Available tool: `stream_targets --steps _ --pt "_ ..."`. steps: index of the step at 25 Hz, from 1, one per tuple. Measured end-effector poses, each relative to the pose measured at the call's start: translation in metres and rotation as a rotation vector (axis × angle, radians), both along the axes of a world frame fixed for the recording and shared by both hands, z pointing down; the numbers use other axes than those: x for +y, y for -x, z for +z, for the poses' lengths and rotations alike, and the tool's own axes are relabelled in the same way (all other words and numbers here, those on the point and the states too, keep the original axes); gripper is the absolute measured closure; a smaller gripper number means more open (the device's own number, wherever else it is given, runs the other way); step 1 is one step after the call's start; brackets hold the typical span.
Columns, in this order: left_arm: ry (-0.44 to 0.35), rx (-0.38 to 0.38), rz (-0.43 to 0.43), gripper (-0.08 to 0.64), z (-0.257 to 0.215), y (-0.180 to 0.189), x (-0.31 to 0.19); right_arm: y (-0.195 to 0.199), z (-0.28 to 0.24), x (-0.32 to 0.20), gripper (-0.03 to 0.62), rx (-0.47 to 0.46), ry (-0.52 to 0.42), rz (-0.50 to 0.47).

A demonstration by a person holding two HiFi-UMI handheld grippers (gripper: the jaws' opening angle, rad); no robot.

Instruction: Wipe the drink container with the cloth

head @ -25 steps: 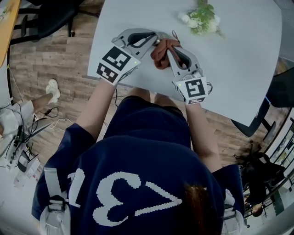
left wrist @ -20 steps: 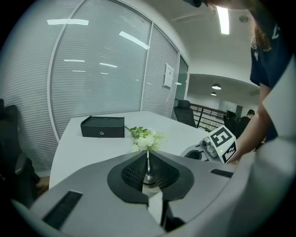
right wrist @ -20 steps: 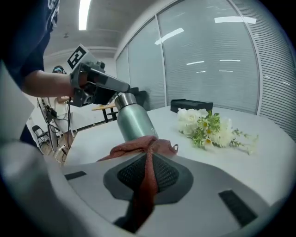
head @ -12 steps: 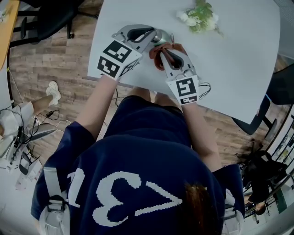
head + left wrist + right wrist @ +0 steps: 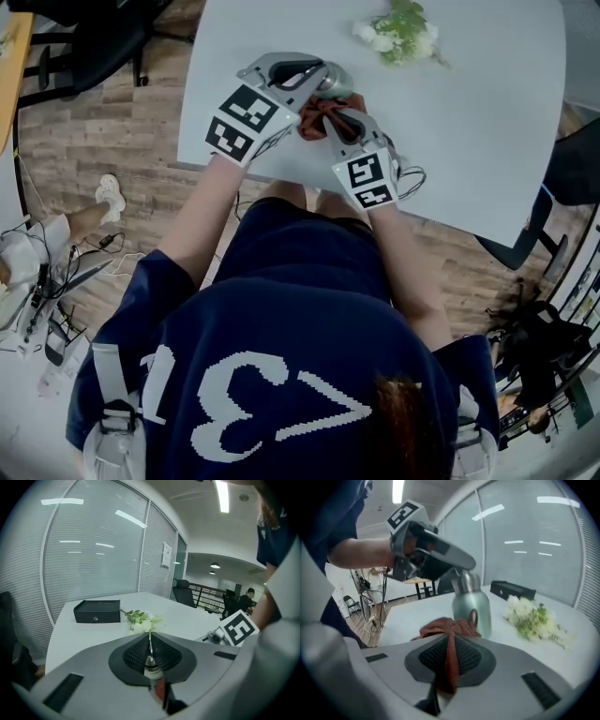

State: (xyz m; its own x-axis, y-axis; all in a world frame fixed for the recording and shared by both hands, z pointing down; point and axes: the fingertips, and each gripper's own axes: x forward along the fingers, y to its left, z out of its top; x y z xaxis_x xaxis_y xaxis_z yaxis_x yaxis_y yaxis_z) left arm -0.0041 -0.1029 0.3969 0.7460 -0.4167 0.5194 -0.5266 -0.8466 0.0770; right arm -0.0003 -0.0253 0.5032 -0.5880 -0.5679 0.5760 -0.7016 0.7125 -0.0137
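1. Your left gripper (image 5: 150,641) has its jaws almost together. They pinch a thin metal part at the top of the drink container (image 5: 472,606). The right gripper view confirms this hold: the left gripper sits on the cap from above.
2. The drink container is a silvery metal bottle. It stands upright on the desk (image 5: 487,122), in the left half and closer to the near edge than to the far one.
3. Your right gripper (image 5: 451,641) has its jaws closed on a fold of the cloth (image 5: 449,627). The cloth is rust-red and bunches up ahead of the pads. As far as that view shows, the bunch lies against the lower side of the container.
4. In the head view both grippers meet at the container. The left one comes in from the desk's left edge and the right one from the near edge. The cloth lies between the right gripper and the bottle.
5. A bunch of white flowers (image 5: 401,30) lies toward the far edge, well apart from the container.
6. A black box (image 5: 512,590) rests on the desk beyond the flowers. The head view does not take it in.
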Motion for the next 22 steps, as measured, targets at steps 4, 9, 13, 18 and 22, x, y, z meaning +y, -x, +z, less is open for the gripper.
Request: stream_targets --steps 4,9,13,18,22 --pt "-0.005 0.000 0.022 0.535 0.000 -0.006 0.001 -0.064 0.023 0.017 0.543 0.041 0.052 0.111" --pt "-0.001 0.021 0.041 0.535 -0.001 -0.016 0.007 -0.097 0.018 0.020 0.541 0.076 0.046 0.150" --pt "0.000 0.041 0.078 0.534 -0.001 -0.031 0.011 -0.098 -0.015 0.004 0.502 -0.004 -0.032 0.178" --pt "0.037 0.077 0.142 0.534 0.004 -0.047 0.017 -0.117 -0.084 -0.028 0.460 -0.174 -0.170 0.274" --pt "0.021 0.120 0.132 0.534 -0.003 -0.048 0.013 -0.130 -0.140 -0.046 0.459 -0.300 -0.262 0.334"
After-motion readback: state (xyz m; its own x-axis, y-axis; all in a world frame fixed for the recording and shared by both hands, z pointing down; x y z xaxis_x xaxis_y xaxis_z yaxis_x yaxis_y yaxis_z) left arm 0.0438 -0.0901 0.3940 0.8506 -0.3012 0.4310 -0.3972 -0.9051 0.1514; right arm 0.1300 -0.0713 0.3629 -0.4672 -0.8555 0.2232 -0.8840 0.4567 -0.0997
